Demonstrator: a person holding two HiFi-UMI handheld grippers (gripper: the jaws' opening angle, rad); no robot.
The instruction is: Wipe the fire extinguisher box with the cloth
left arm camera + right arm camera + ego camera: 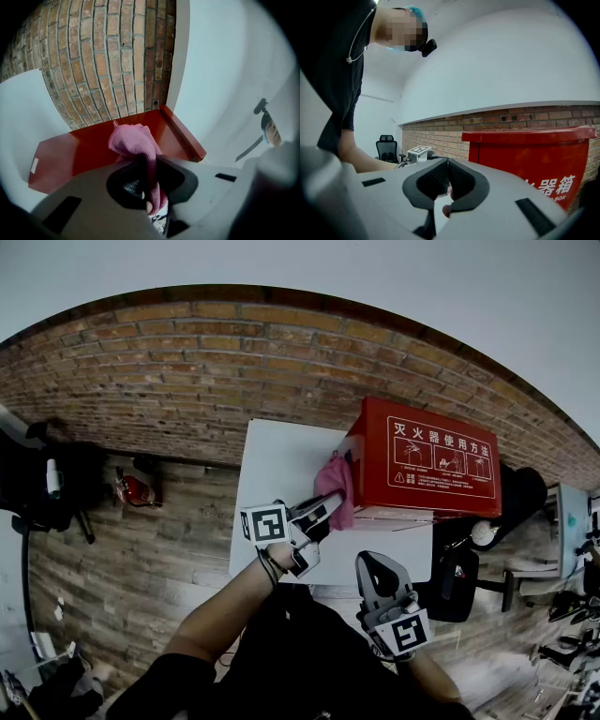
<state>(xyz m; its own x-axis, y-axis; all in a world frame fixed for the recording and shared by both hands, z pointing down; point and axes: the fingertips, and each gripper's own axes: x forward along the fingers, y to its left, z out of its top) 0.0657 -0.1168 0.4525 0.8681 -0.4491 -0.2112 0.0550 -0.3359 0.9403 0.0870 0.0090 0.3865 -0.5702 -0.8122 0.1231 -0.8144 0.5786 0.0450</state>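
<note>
The red fire extinguisher box [431,460] stands on a white table [281,474] against the brick wall. Its red side [84,150] fills the left gripper view, and its front with white characters [543,159] shows in the right gripper view. My left gripper [314,521] is shut on a pink cloth [336,486], which bunches against the box's left side. In the left gripper view the cloth [133,140] hangs down between the jaws of the left gripper [145,187]. My right gripper [378,579] is shut with nothing in it, held low at the table's near edge and apart from the box. The right gripper's [446,180] jaws meet.
A brick wall [187,371] runs behind the table. Black office chairs stand at the right [459,582] and in the distance [387,147]. Dark gear on a stand [47,484] and a red object [136,491] sit on the wooden floor at the left.
</note>
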